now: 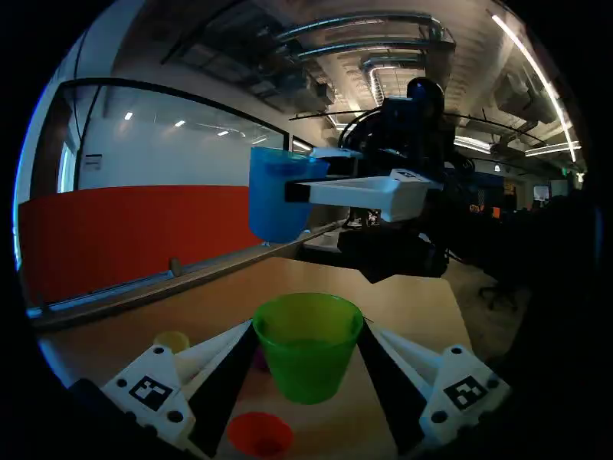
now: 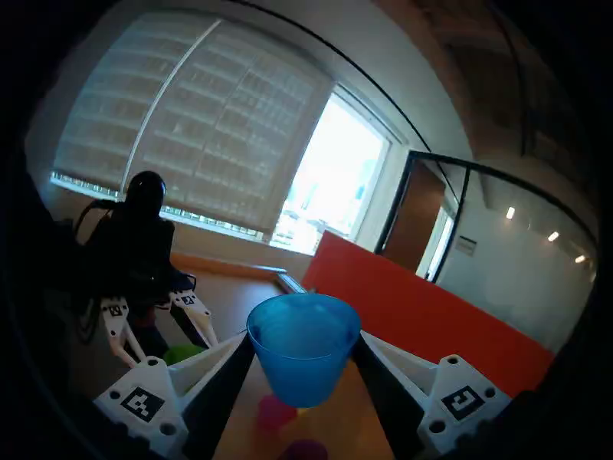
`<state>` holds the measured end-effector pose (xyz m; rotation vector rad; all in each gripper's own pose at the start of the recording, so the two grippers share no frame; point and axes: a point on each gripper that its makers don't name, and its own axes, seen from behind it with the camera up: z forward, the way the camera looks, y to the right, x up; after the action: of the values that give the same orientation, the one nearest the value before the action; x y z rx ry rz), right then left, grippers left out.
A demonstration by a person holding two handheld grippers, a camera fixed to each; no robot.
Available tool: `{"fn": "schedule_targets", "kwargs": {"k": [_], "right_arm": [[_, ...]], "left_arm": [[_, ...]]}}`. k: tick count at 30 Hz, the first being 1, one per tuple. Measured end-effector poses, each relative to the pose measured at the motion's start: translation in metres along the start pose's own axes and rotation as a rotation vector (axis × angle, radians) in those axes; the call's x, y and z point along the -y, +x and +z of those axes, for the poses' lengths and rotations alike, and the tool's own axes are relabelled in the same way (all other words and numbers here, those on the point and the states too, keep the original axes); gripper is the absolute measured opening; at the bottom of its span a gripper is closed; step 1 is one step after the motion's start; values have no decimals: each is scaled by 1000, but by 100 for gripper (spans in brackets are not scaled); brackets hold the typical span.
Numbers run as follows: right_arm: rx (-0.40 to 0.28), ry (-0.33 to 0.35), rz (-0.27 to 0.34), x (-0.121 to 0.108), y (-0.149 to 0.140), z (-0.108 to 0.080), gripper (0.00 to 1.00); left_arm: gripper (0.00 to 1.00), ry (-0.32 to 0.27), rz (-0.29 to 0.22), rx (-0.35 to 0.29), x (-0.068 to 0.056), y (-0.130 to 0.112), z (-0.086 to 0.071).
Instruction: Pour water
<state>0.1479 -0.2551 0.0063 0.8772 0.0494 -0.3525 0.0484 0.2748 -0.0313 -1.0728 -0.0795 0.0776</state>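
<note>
Blue cup [image 2: 304, 360] sits upright, pinched between the right gripper's [image 2: 304, 341] two fingers, both pressing on its sides. Green cup [image 1: 308, 360] is clamped the same way, upright, between the left gripper's [image 1: 308, 336] fingers. In the left gripper view the blue cup hangs above and beyond those fingertips. On the wooden table [image 1: 406, 307], a red cup [image 1: 260, 435] lies between the fingers and a yellow cup [image 1: 172, 341] outside the left-hand one.
</note>
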Motion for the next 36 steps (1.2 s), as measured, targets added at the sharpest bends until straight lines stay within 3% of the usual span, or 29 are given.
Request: {"fn": "schedule_targets", "kwargs": {"k": [6,12,24,36], "right_arm": [[5,14,179,-2,-5,0,89],[-1,30,293,-5,-10,-3,89],[74,32,293,0,-40,-9,89],[140,46,294,8,-73,-15,89]], "left_arm": [[87,3,5,3,-1,3,-2],[87,10,3,13,0,1,-4],[87,14,11,81,0,-14,-10],[87,-26,21,211,-15,-49,-12]]}}
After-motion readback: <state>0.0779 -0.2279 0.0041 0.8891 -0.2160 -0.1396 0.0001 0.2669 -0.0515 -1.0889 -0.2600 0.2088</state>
